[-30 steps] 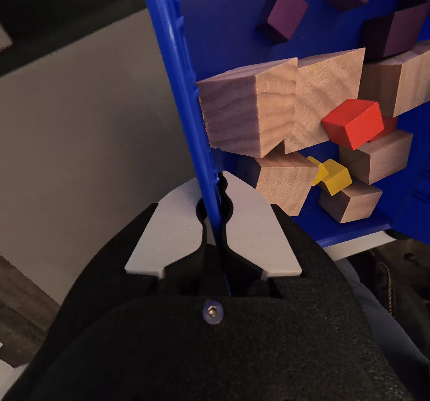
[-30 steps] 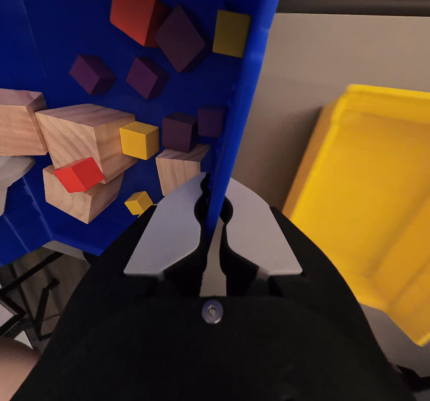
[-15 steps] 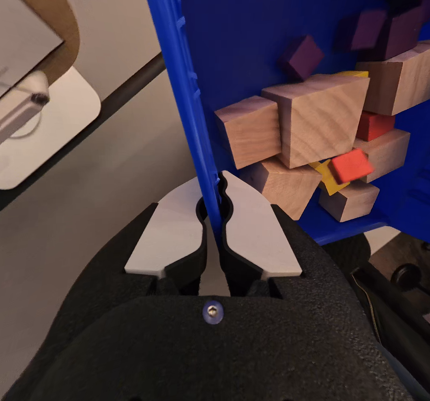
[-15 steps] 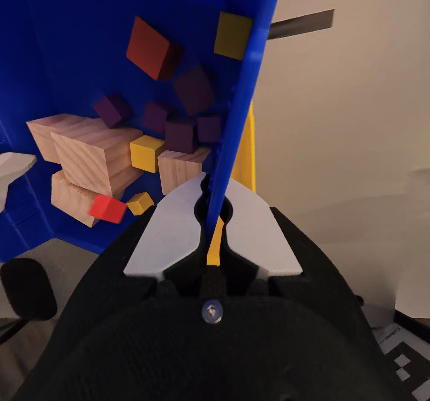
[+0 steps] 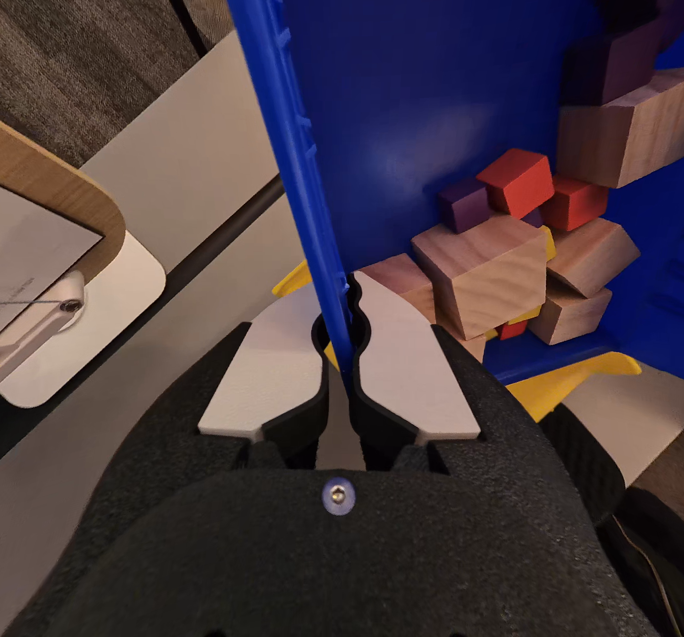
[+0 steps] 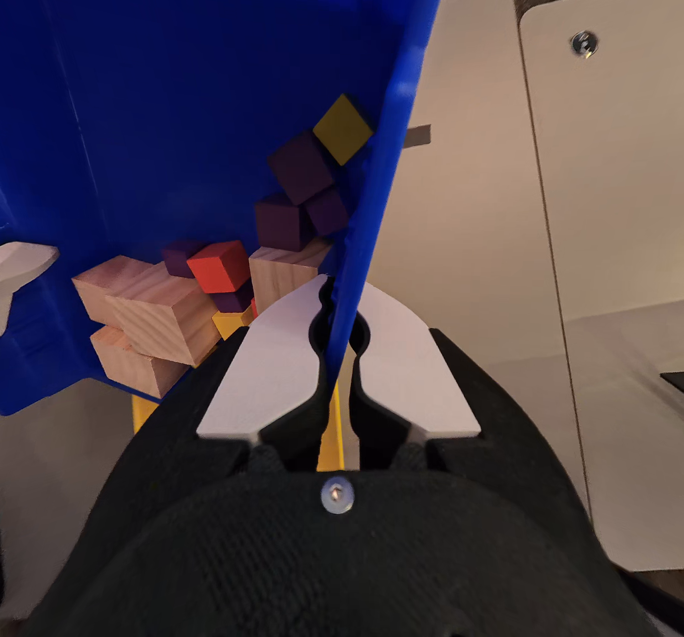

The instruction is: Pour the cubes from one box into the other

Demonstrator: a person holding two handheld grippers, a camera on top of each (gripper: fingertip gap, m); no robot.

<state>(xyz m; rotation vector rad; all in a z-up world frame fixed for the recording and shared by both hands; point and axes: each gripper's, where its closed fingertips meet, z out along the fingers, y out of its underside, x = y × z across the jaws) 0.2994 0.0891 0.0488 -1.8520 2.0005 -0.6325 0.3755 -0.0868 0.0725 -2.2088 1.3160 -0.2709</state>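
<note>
I have the blue box (image 5: 425,83) pinched on both sides. My left gripper (image 5: 346,308) is clenched on its left wall, one finger inside and one outside, and my right gripper (image 6: 338,304) is clenched the same way on its right wall. The box is tipped steeply, its floor facing me, and the cubes have gathered against its lower front edge.

In the left wrist view the heap sits in the lower right corner of the box: big plain wooden cubes (image 5: 488,279) at the bottom, red cubes (image 5: 518,182) and a purple cube (image 5: 464,205) on top, with bits of yellow cubes (image 5: 525,319) wedged between the wooden ones. The nearest wooden cube lies just beside my inner left finger.

In the right wrist view, purple cubes (image 6: 299,168) and one yellow cube (image 6: 342,129) are stacked along the right wall just above my fingers, with a red cube (image 6: 218,266) resting on the wooden pile (image 6: 159,308) nearer the middle.

The yellow box (image 5: 547,382) shows just under the blue box's lower edge, its rim poking out on both sides of my left gripper. Both boxes are over the pale table (image 6: 481,249).
</note>
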